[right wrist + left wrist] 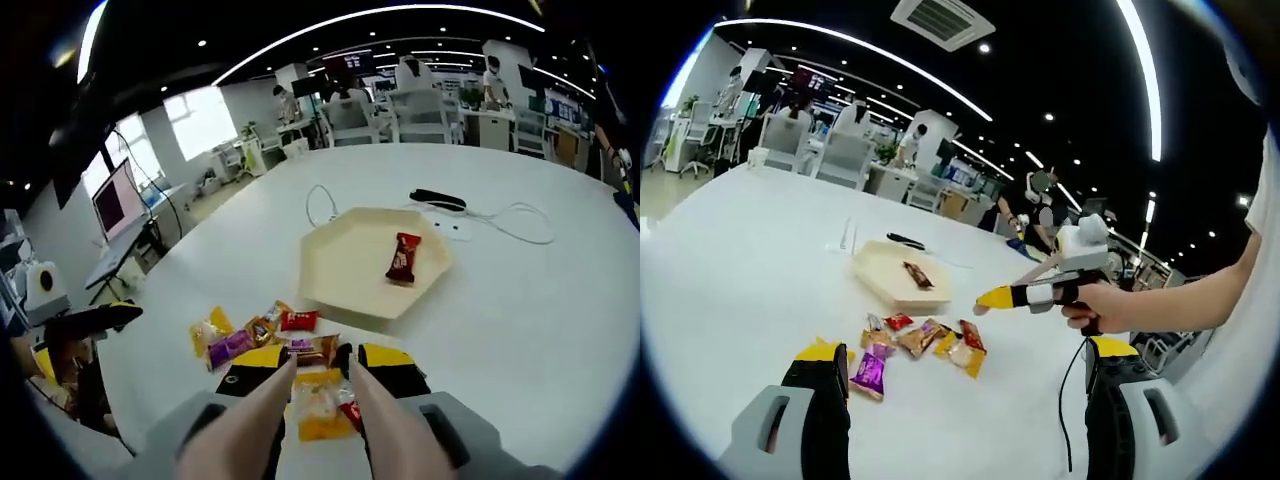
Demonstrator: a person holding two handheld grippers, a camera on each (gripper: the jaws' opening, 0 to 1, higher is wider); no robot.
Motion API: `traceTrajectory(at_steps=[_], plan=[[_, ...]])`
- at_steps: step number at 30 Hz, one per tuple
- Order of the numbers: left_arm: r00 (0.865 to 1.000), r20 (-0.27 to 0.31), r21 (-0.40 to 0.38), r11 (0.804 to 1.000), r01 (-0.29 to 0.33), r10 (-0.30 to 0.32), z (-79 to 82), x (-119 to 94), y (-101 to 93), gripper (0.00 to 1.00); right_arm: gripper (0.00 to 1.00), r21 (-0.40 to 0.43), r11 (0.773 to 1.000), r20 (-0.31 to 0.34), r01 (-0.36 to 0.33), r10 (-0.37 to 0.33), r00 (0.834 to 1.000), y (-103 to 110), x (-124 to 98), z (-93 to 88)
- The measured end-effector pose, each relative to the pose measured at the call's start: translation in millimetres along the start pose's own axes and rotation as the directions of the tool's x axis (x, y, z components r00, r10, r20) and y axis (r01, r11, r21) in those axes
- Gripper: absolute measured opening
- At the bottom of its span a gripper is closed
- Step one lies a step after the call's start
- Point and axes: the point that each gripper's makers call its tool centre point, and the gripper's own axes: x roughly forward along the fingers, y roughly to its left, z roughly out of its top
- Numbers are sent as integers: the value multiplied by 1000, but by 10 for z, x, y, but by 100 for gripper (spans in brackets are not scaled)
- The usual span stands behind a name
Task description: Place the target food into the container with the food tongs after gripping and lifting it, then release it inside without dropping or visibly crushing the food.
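Held between the jaws of the right gripper [320,372]: the food tongs [250,425], pale arms parted, nothing pinched at the tips as far as could be told. Showed between those arms an orange-yellow packet [318,415], flat on the white table [520,330], probably the target, though whether touched or merely straddled could not be made out. Lay just past the tips a brown packet [312,350], then a red one [298,320] and a purple one [230,347], all close together in one loose heap. Hung wide apart and bare, the jaws of the left gripper [967,349], near that heap.

Judged light, soft and crinkly, with a slick wrapper likely to slide. Best taken across the filled middle, not the thin sealed ends, and squeezed gently to spare the contents.

Beyond the heap, near but apart, sat the cream hexagonal tray [350,260], already holding a dark red packet [403,257].
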Motion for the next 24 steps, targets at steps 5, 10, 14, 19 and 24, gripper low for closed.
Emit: traceTrajectory(at_steps=[5,10,14,19,24], plan=[[1000,-2,-12,1000,-7,7,-34,1,22,99,28,-34,999,-10,-10,10,1000,104,28,-74],[1000,-1,-35,999,-9,9,-79,16,5,99,28,-97,995,-33,-17,13,999,181,74,-168],[1000,-11,-34,999,-5,4,-104,30,4,99,28,-112,994,-38,-19,15,999,187,82,-183],[1000,-12,-37,999,-8,8,-95,24,60,99,28,-131,991,-50,-15,9,999,178,80,-239],[1000,-12,-39,999,-14,13,-84,23,116,99,28,-145,989,-66,-11,1,998,180,79,-340]])
